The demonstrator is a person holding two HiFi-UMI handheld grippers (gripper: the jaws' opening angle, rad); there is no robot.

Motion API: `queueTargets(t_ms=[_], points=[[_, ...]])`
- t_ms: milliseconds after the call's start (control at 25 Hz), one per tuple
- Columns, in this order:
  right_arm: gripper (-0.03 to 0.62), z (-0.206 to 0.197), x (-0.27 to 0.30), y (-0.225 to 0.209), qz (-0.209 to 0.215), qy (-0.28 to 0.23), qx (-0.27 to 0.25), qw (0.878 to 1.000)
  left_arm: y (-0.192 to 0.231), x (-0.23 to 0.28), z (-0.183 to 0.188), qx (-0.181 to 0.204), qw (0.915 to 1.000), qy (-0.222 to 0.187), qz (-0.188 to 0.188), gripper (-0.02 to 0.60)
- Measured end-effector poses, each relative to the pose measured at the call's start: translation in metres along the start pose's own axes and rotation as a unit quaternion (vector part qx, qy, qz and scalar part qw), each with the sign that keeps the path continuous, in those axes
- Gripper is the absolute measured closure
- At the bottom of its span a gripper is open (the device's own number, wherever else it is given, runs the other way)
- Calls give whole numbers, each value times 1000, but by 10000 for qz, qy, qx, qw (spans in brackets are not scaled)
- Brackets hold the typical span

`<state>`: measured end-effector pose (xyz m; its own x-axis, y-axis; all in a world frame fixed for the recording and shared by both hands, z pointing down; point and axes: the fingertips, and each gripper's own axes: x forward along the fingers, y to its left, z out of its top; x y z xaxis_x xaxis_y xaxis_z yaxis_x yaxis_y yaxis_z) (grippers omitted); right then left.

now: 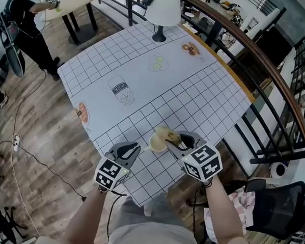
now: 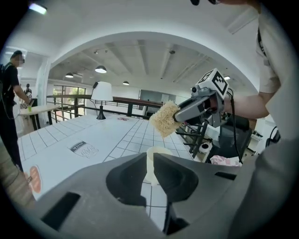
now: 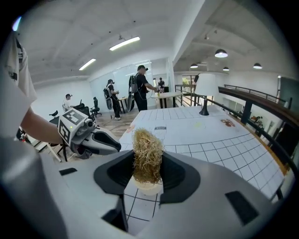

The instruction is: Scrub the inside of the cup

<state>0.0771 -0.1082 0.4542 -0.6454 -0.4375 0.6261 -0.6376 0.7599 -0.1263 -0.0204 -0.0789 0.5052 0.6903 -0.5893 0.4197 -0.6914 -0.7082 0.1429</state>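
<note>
Cup [image 1: 156, 143] stands upright near the front edge of the gridded surface [image 1: 145, 72] in the head view, between the two tongs. The left tongs [image 1: 137, 147] reach it from the left, nearly together, pinching what looks like its handle. The right tongs [image 1: 176, 140] are clamped on a fibrous scrubber [image 1: 170, 135] by its right rim.

From the left gripper view, the scrubber hangs above the cup's mouth, clear of it.

From the right gripper view, the scrubber's long axis points down at the open mouth just beneath. I reckon the next move is a short downward plunge by the right hand.
</note>
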Motion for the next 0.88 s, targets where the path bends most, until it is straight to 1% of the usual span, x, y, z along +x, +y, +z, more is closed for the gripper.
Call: queueTargets(t_ms=[120,240,360,440,560,600,720,800,880], points=[[444,19,-12,7,-182,-354,-54,9992,0,-14,34,169,9995,-210,133,531],[444,39,-27,13,-392,-658,-142,9970,2,-29,76,240,9976,-586,266,538],[444,60,-44,20,-590,-878,-310,9939,4,-48,122,267,9933,-1044,418,545],[444,76,-59,25,-736,-1087,-438,9904,3,-62,154,367,9890,-1330,540,545],[444,106,-89,30,-989,-1565,-580,9810,-3,-85,198,621,9812,-1673,730,555],[444,117,-99,32,-1068,-1730,-629,9771,-6,-92,210,730,9799,-1686,771,557],[442,145,-132,41,-1227,-2141,-795,9658,-18,-110,239,1056,9785,-1525,900,558],[442,162,-155,47,-1307,-2405,-865,9579,-27,-124,259,1141,9753,-1651,923,561],[442,178,-177,57,-1378,-2665,-961,9491,-37,-140,279,1222,9697,-1891,948,565]])
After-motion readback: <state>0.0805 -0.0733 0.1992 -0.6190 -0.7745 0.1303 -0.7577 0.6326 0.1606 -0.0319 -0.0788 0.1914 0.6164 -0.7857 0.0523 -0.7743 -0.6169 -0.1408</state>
